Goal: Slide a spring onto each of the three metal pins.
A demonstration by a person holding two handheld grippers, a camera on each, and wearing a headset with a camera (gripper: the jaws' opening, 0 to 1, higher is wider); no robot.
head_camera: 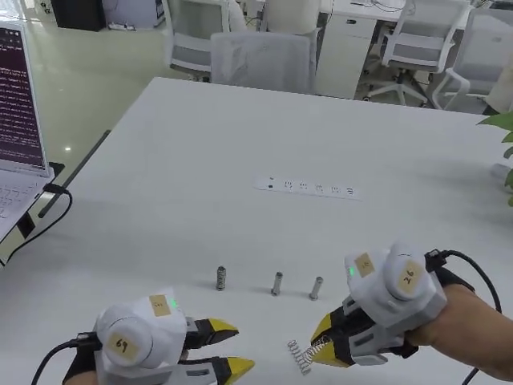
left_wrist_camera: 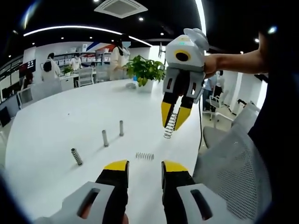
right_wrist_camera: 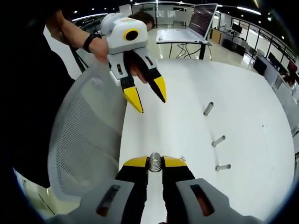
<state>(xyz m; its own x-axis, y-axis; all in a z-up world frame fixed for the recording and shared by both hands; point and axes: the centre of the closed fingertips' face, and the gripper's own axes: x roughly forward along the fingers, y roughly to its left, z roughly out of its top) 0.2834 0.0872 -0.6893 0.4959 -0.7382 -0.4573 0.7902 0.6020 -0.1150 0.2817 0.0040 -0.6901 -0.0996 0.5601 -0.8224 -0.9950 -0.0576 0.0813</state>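
Right yellow-tipped gripper (right_wrist_camera: pixel 155 162) clamps a coiled steel spring (right_wrist_camera: pixel 155 160) by one end; light and bendy, it likely wants a gentle mid-coil pinch; left gripper (left_wrist_camera: pixel 145 166) gapes empty.

A round yellow sticker (head_camera: pixel 122 346) on the white left tool (head_camera: pixel 240 346), at seven o'clock in the head view, reads "69". A second round yellow sticker (head_camera: pixel 409 277), on the right tool (head_camera: pixel 319 346) at five o'clock, reads "26". The lines of text on the dark purple laptop screen (head_camera: pixel 18 96) at nine o'clock are too small to read.
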